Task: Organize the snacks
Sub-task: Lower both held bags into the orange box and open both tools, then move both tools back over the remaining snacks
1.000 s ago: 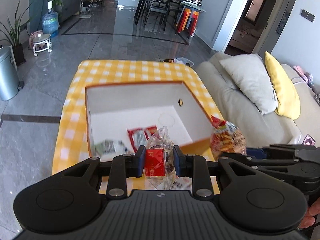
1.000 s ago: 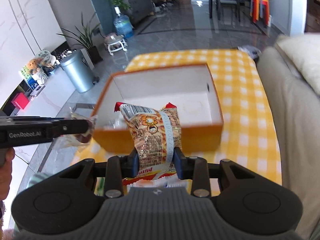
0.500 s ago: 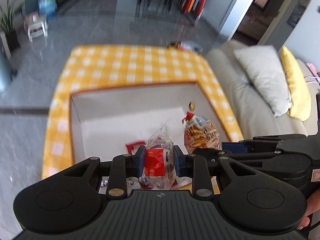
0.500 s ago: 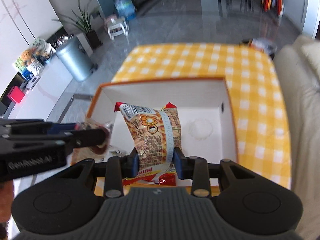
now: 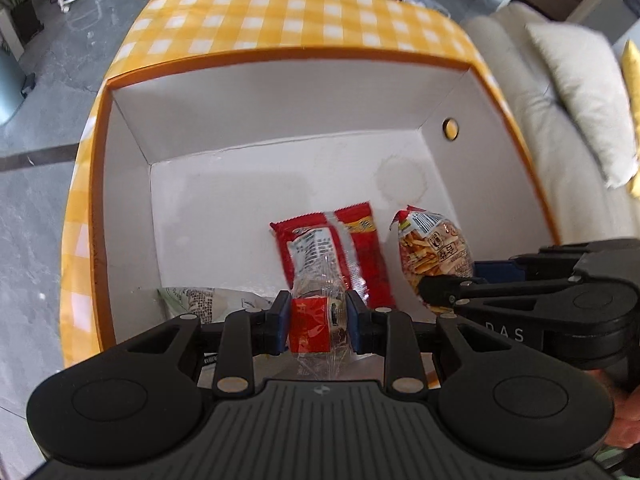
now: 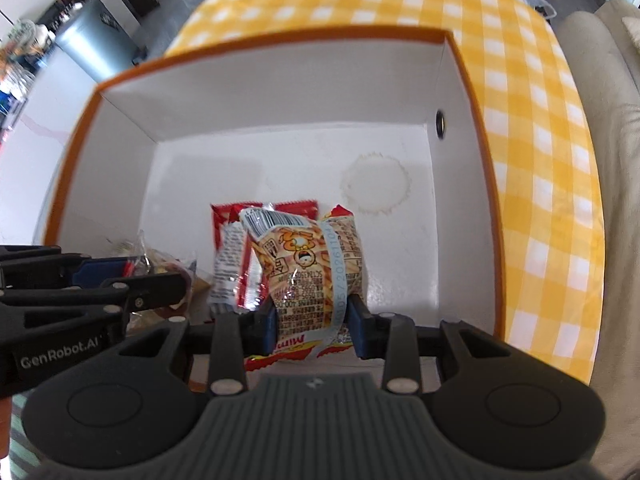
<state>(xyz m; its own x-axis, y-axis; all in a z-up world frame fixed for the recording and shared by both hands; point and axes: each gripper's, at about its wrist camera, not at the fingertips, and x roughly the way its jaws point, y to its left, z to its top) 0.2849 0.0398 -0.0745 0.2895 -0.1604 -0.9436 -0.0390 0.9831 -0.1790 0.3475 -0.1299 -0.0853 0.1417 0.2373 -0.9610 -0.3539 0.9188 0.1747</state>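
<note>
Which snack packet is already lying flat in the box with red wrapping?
The flat red foil packet on the white box floor; the clear red-labelled packet and orange cracker bag are each clamped in a gripper.

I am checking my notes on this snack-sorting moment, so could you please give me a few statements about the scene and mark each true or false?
1. The left tool grips a clear packet with a red label. True.
2. The right tool is empty. False: it is shut on a packet of stick snacks.
3. A red sachet lies on the floor of the orange-rimmed box. True.
4. The box stands on a plain blue cloth. False: it stands on a yellow-and-white checked tablecloth.
5. The box's inside is white. True.
</note>
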